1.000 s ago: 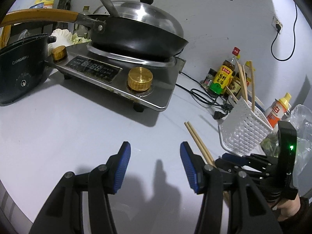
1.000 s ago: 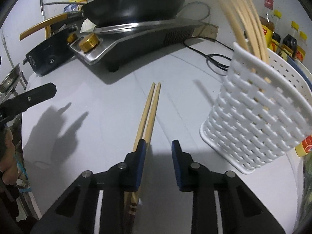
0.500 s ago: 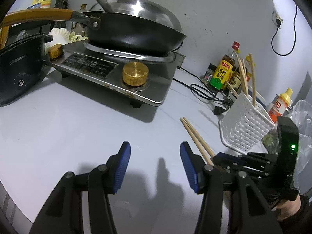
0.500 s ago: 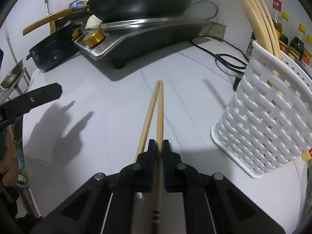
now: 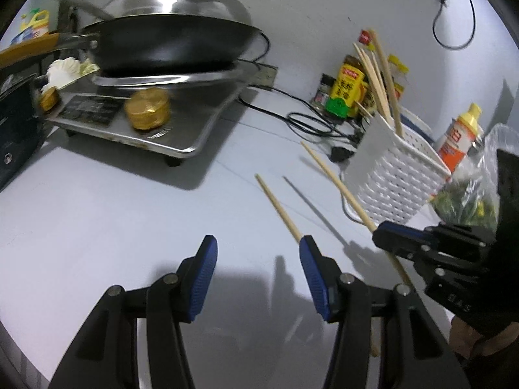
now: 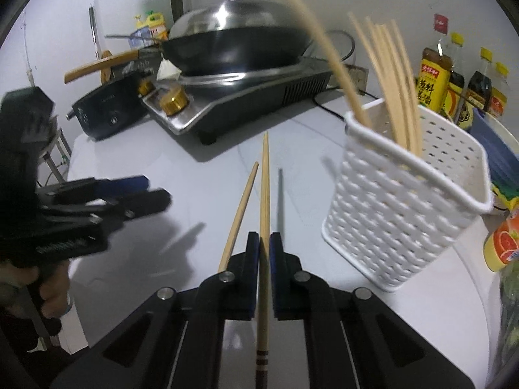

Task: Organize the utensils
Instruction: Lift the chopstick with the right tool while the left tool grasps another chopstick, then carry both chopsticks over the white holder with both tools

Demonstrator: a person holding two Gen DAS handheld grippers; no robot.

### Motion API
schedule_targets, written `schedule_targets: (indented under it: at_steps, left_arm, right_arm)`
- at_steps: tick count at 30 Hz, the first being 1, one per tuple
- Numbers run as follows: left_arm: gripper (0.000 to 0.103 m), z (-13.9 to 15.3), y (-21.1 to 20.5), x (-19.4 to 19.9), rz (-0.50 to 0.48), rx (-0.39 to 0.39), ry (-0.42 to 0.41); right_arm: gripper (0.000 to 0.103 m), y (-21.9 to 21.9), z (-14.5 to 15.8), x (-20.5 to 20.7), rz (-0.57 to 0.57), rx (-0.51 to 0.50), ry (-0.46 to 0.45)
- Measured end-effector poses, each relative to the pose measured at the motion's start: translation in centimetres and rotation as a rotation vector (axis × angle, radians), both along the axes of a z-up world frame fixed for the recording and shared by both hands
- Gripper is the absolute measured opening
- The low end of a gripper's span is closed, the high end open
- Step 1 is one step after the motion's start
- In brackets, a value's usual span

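My right gripper (image 6: 265, 243) is shut on one wooden chopstick (image 6: 265, 194) and holds it lifted above the white table, pointing away from me; it also shows in the left wrist view (image 5: 337, 184). A second chopstick (image 6: 240, 217) lies on the table just to its left, also seen in the left wrist view (image 5: 279, 209). The white slotted utensil basket (image 6: 405, 214) stands to the right with several chopsticks (image 6: 392, 77) upright in it. My left gripper (image 5: 258, 275) is open and empty above the table, beside the lying chopstick.
A steel induction cooker (image 6: 246, 107) with a lidded black wok (image 6: 236, 42) stands at the back. A black appliance (image 6: 107, 110) is at far left. Sauce bottles (image 6: 434, 77), a power cord (image 5: 311, 120) and a bag of greens (image 5: 470, 194) lie behind and beside the basket.
My right gripper closed on one of the two chopsticks and lifted it off the table, leaving the other lying. The left gripper stayed open and drifted slightly.
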State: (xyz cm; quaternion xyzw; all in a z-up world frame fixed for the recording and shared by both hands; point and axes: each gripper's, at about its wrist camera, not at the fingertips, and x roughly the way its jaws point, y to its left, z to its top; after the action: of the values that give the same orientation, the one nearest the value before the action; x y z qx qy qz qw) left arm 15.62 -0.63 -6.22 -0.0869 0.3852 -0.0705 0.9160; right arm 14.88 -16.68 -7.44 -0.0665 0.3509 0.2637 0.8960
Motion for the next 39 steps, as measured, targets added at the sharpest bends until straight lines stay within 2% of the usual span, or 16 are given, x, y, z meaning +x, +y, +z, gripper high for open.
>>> schedule_targets:
  at_steps: [11,16,18,26,39]
  left_arm:
    - [0.051,-2.9,-7.1,1.9,-0.142,0.154,0.09]
    - [0.027,-3.0,-8.6,1.5,-0.18,0.222,0.08]
    - [0.016,-3.0,-8.8,1.5,-0.193,0.225,0.079]
    - [0.006,-2.9,-8.0,1.6,-0.188,0.201,0.077]
    - [0.005,-0.3,-5.7,0.3,-0.136,0.138,0.006]
  right_arm:
    - [0.006,-4.9,0.0,-2.4,-0.006,0.062,-0.012]
    - [0.006,-6.2,0.3,-2.9,-0.019,0.085,-0.03]
    - [0.006,-6.2,0.4,-3.0,-0.015,0.091,-0.035]
    - [0.006,-5.6,0.9,-3.5,0.019,0.093,-0.056]
    - [0.006,-4.0,2.8,-4.7,0.06,0.071,-0.119]
